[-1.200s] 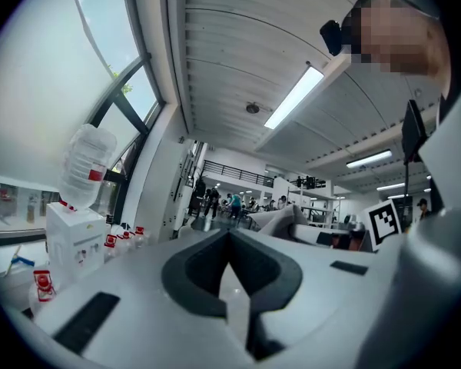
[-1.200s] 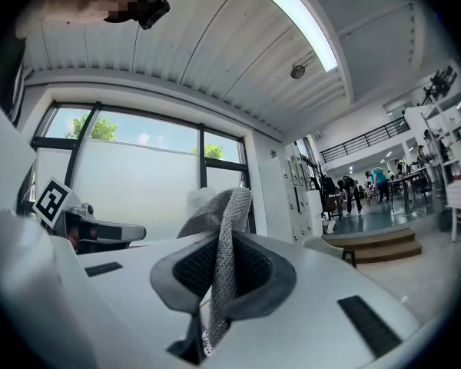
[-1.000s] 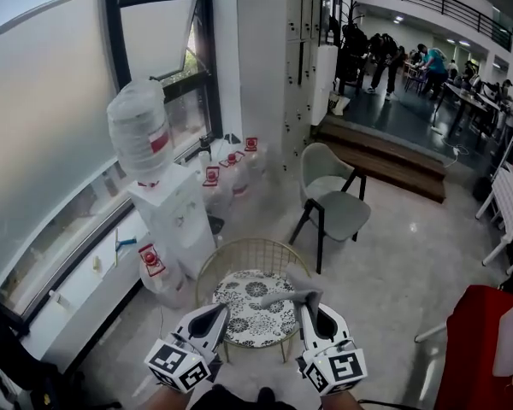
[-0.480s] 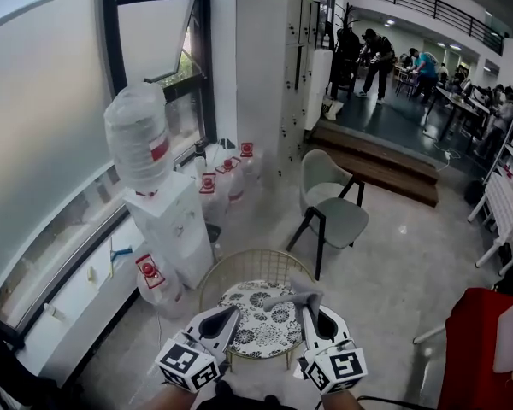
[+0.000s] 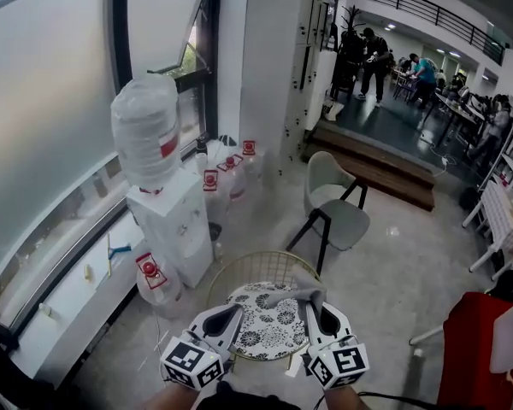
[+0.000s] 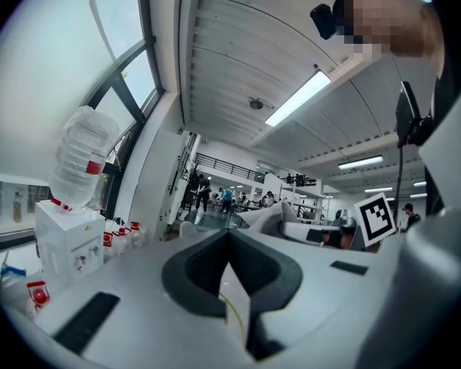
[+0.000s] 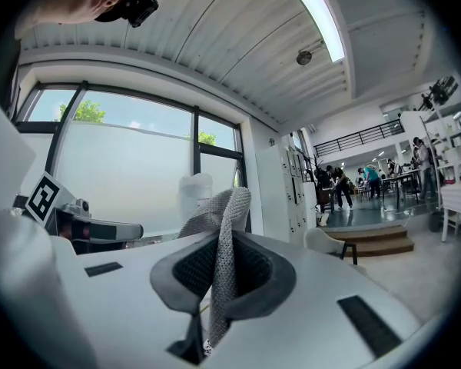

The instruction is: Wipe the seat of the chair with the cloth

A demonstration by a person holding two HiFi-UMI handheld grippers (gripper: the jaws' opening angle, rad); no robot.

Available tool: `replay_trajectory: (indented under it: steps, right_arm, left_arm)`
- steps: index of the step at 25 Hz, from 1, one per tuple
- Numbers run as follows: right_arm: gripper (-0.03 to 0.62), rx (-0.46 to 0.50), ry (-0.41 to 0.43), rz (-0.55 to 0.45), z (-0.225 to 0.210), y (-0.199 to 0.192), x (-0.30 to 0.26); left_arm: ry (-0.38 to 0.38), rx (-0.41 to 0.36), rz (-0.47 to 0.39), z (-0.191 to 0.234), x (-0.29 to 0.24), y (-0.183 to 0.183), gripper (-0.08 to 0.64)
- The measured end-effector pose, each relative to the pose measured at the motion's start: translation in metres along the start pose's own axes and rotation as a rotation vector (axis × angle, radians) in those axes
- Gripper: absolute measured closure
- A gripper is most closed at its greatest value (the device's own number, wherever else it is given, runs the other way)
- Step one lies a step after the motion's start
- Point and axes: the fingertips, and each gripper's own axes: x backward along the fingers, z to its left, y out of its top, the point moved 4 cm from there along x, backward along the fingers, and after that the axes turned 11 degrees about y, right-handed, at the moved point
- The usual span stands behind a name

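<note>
Grey cloth (image 5: 291, 295) is coming in over the chair (image 5: 239, 265).
The right gripper (image 5: 313, 304) is pinching the cloth in its fingers, now more squarely above the chair's patterned seat (image 5: 269, 330) than a second ago; the left gripper (image 5: 231, 313), fingers together and empty, is hovering beside it, so wiping looks about to begin.

Alike — left gripper (image 5: 226, 316) and right gripper (image 5: 315, 307): white, seemingly plastic shells, dark pads (image 6: 190, 271), black-and-white marker cubes (image 5: 191, 364).
</note>
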Motion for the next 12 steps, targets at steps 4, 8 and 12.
replay_trajectory:
  steps: [4, 8, 12]
  right_arm:
    - [0.566, -0.024, -0.017, 0.029, 0.009, -0.012, -0.017]
    - [0.566, -0.029, -0.019, 0.058, 0.021, -0.024, -0.026]
    - [0.566, -0.035, -0.024, 0.063, 0.017, -0.041, -0.040]
  left_arm:
    - [0.003, 0.000, 0.016, 0.019, -0.001, -0.008, 0.554]
    - [-0.004, 0.007, 0.037, 0.032, 0.001, -0.020, 0.554]
    - [0.007, 0.013, 0.055, 0.050, -0.011, -0.036, 0.554]
